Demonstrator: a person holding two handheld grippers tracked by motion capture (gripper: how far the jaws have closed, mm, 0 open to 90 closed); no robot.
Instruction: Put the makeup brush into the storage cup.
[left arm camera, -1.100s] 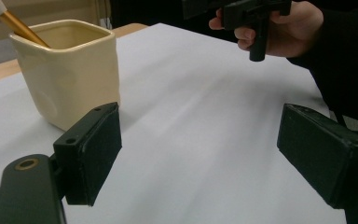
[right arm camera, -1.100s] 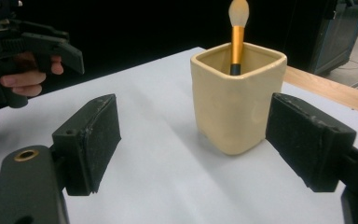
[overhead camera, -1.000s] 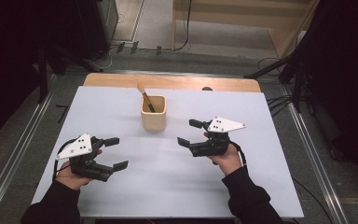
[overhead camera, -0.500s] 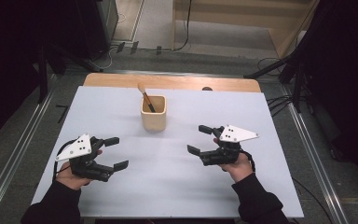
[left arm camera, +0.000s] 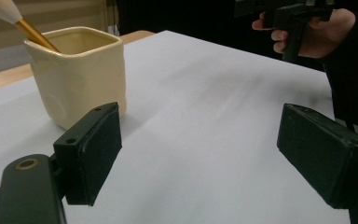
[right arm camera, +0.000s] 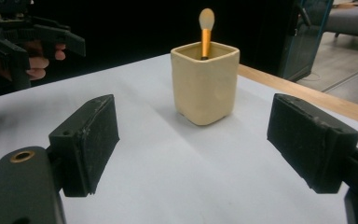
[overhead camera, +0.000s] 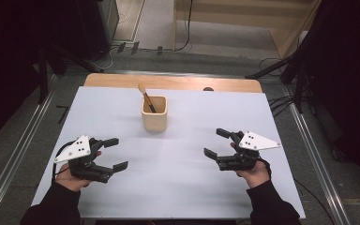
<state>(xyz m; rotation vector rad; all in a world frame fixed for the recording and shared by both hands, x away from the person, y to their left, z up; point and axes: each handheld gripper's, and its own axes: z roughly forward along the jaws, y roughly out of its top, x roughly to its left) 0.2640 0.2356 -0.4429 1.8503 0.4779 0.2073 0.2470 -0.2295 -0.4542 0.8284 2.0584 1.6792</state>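
Cream square cup stands upright on the desk, toward the far edge, about midway between the sides, with a gold-handled brush leaning in it, tip up. Left gripper near the front-left corner, jaws spread, empty. Right gripper toward the front-right, jaws spread, empty. Both well apart from the cup. Desk top is white sheet, bare wood strip along the far edge. Grey floor, metal rails beside the desk, dark room, cables beyond.

white table top — wooden edge
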